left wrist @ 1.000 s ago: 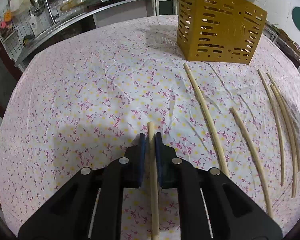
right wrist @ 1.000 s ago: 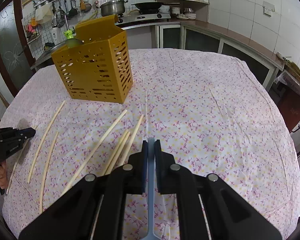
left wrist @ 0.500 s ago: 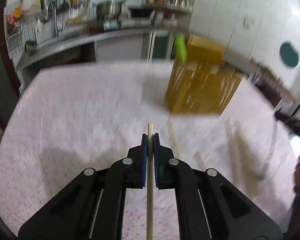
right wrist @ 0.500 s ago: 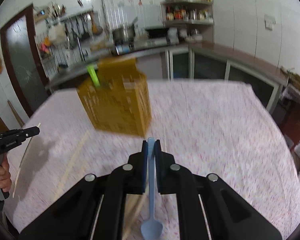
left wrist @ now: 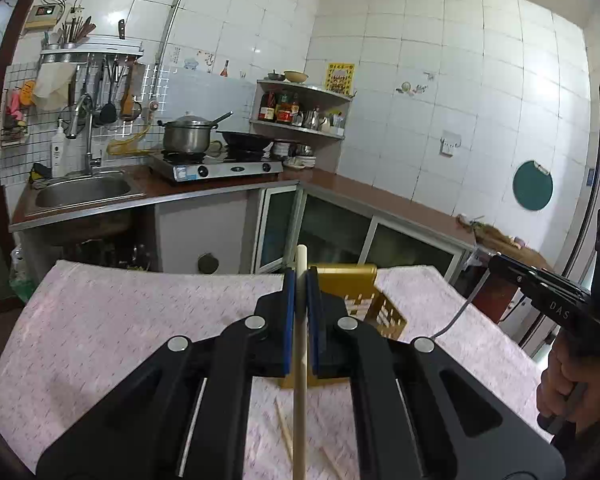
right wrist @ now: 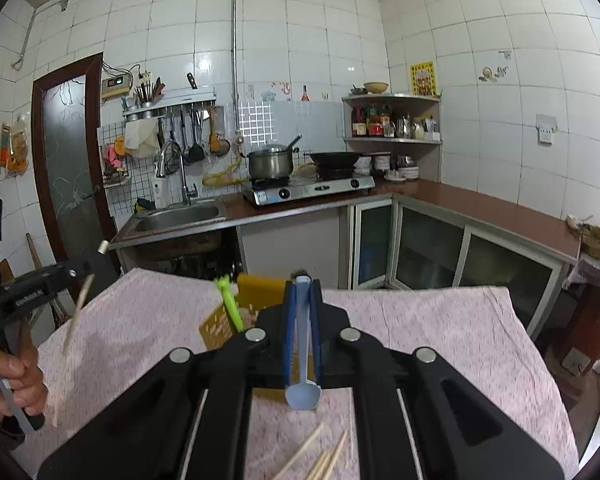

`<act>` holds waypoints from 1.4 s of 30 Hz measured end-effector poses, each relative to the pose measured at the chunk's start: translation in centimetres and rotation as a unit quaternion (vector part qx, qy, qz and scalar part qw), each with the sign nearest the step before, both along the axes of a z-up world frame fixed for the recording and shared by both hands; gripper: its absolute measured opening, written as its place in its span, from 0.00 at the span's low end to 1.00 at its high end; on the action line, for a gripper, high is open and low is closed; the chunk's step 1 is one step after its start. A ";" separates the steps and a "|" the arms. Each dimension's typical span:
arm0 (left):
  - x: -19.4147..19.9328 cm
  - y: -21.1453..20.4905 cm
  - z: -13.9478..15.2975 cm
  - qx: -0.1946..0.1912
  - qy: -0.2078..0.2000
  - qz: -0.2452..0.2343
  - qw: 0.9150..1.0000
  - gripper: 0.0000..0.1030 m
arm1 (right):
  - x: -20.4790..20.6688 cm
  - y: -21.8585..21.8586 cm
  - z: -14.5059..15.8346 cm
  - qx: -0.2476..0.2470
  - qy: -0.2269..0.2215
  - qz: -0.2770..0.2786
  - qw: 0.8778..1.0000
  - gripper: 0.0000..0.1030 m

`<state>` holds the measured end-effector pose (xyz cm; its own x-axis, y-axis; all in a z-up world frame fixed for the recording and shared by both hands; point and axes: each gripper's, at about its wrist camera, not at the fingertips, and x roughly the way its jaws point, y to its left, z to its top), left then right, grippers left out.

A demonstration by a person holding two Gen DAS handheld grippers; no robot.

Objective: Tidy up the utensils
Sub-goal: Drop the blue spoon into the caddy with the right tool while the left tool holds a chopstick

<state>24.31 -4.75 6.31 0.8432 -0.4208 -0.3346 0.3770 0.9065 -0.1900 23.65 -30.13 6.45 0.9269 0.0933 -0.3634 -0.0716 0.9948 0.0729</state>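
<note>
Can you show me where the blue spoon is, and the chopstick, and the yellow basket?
blue spoon (right wrist: 302,394): right wrist view, on its bowl, hanging below the fingers.
chopstick (left wrist: 300,380): left wrist view, on its shaft just below the fingers.
yellow basket (left wrist: 384,314): left wrist view, on its slotted side wall.

The black two-finger left gripper (left wrist: 300,280) is clamped on a pale wooden chopstick (left wrist: 299,380), raised above the pink floral tablecloth (left wrist: 140,320). The black two-finger right gripper (right wrist: 302,286) pinches a light-blue plastic spoon (right wrist: 302,392) above that cloth too. Each handle is gripped by a bare hand (right wrist: 8,384), apparently fist-wise
</note>
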 end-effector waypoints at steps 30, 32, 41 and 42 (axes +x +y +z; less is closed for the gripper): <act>19.2 -9.3 2.1 -0.082 -0.074 0.006 0.994 0.04 | 12.5 0.9 0.7 0.017 -0.062 0.013 0.998 0.07; 19.7 -9.3 1.3 -0.092 -0.069 -0.001 0.993 0.04 | 12.3 0.9 0.6 0.017 -0.065 0.015 0.998 0.07; 19.8 -8.6 -1.1 -0.107 -0.088 0.002 0.990 0.04 | 11.7 1.0 -0.3 0.016 -0.067 0.026 0.997 0.07; 19.7 -8.6 -1.1 -0.108 -0.090 0.002 0.990 0.04 | 11.7 1.0 -0.5 0.018 -0.065 0.027 0.997 0.07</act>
